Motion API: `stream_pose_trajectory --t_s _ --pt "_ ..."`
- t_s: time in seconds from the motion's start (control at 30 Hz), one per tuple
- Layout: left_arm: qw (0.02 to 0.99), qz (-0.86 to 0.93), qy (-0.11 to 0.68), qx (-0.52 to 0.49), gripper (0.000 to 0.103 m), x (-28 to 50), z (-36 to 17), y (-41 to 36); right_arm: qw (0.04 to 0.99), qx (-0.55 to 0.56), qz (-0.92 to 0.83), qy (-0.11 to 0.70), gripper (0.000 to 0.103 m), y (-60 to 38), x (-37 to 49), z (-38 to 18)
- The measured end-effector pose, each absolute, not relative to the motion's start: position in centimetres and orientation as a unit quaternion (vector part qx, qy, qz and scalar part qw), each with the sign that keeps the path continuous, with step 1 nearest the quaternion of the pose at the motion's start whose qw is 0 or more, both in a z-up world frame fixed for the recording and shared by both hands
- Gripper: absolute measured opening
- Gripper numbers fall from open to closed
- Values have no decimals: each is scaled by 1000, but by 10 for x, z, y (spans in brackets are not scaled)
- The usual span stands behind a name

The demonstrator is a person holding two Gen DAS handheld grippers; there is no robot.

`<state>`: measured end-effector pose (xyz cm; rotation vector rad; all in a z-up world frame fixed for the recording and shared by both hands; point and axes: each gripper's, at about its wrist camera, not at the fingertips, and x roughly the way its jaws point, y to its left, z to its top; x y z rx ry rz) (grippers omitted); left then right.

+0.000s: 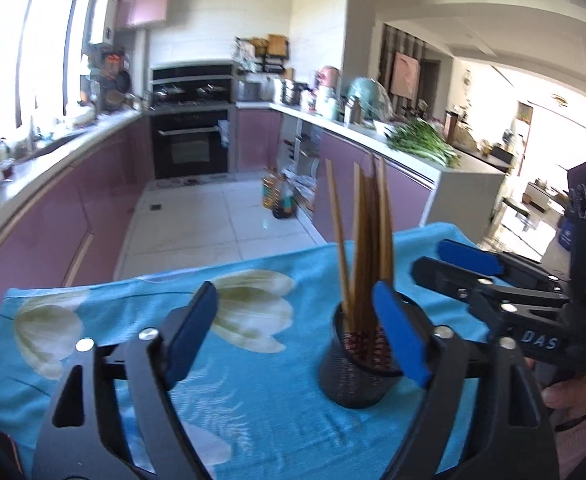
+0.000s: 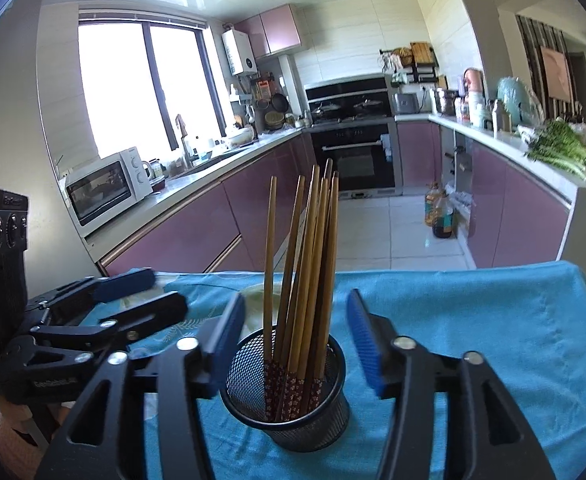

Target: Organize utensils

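Chopsticks (image 2: 305, 264) stand upright in the mesh holder (image 2: 289, 408) on the blue cloth (image 2: 473, 320). The right gripper (image 2: 297, 344) straddles the holder, released. The left gripper (image 1: 297, 336), beside the holder, gapes empty.

A blue flower-printed cloth (image 2: 473, 320) covers the counter. On the cloth stands a black mesh cup (image 2: 293, 412). Chopsticks (image 2: 309, 264) stand in it.

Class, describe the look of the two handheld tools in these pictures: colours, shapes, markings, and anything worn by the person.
Both tools are black plastic: left tool, right tool. Each has two blue ribbed pads, silver rivets and cut-out arms. White lettering marks the body. A pale pink sleeve shows.
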<state>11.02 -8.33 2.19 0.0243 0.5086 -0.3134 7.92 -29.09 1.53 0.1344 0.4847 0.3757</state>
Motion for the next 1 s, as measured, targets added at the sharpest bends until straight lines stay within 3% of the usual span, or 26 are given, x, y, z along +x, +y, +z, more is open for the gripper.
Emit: stream_pose_trajectory --t_s 0.1,0.33,1.0 --pt "966 -125 227 12 98 94 28 -69 958 55 179 220 73 -289 67 19" --pt "979 -78 186 10 97 55 39 -41 968 32 169 183 96 -281 40 21" --pt "995 -8 102 0 97 -28 52 -12 983 18 128 131 96 -253 -9 14"
